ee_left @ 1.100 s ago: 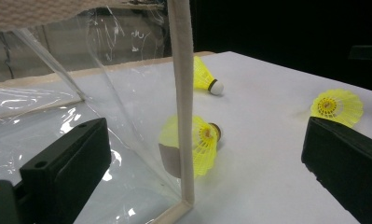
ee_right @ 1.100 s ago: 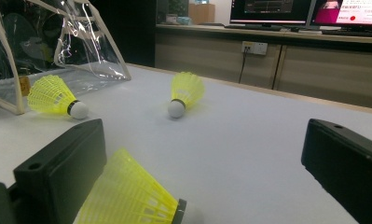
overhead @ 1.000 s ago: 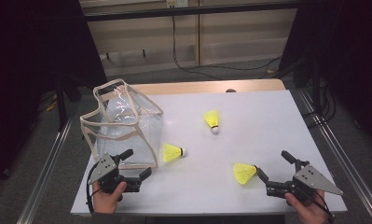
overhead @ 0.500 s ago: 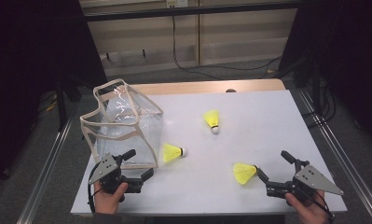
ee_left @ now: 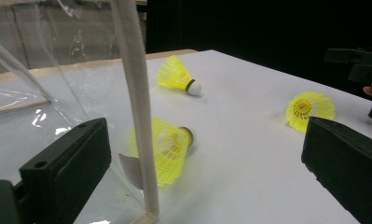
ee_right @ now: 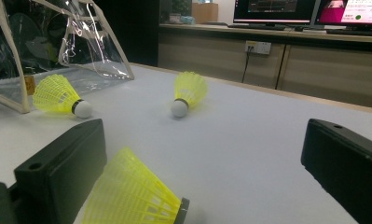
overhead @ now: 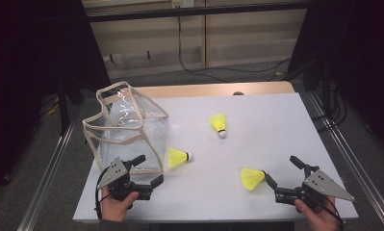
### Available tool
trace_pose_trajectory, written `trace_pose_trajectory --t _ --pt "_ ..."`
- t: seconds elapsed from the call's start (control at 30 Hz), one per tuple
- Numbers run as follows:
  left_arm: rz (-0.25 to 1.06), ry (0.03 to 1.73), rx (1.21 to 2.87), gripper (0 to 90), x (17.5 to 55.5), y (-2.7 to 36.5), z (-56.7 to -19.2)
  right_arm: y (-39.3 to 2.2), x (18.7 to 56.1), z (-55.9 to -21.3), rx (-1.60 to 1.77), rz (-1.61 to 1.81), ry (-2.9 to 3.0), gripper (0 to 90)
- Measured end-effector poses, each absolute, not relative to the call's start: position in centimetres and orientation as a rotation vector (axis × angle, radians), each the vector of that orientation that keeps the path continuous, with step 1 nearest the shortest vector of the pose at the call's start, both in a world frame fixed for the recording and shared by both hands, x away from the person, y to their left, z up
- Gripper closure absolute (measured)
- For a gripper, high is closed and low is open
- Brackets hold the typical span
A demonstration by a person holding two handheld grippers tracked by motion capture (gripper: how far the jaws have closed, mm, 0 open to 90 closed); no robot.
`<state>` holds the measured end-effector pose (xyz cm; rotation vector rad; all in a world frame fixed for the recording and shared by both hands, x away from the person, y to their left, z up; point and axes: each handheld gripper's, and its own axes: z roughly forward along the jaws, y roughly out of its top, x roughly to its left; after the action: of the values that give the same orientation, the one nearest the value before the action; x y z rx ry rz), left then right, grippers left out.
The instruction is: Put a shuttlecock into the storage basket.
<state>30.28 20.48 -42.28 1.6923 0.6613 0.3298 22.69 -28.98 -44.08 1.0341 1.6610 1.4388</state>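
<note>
A yellow shuttlecock [overhead: 251, 178] lies near the worktop's front edge, toward the right corner, just beside the right gripper [overhead: 284, 177], whose jaws are spread. The left gripper [overhead: 148, 171], jaws spread and holding nothing, sits by the front left corner against a clear bag [overhead: 127, 130].

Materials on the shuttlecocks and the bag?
Shuttlecocks: yellow ribbed, see-through mesh skirt, likely nylon or plastic; white rounded matte tip, foam or cork, can't tell. Bag: clear glossy film, probably PVC, creased with glare; beige woven-looking edge trim.
</note>
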Motion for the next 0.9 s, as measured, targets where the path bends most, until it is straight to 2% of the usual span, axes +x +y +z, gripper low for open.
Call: trace_pose_trajectory --t 0.9 --pt "0.283 0.611 1.753 1.4 30.0 18.0 -42.5 -28.9 22.7 -44.1 1.016 1.43 1.679 0.2"
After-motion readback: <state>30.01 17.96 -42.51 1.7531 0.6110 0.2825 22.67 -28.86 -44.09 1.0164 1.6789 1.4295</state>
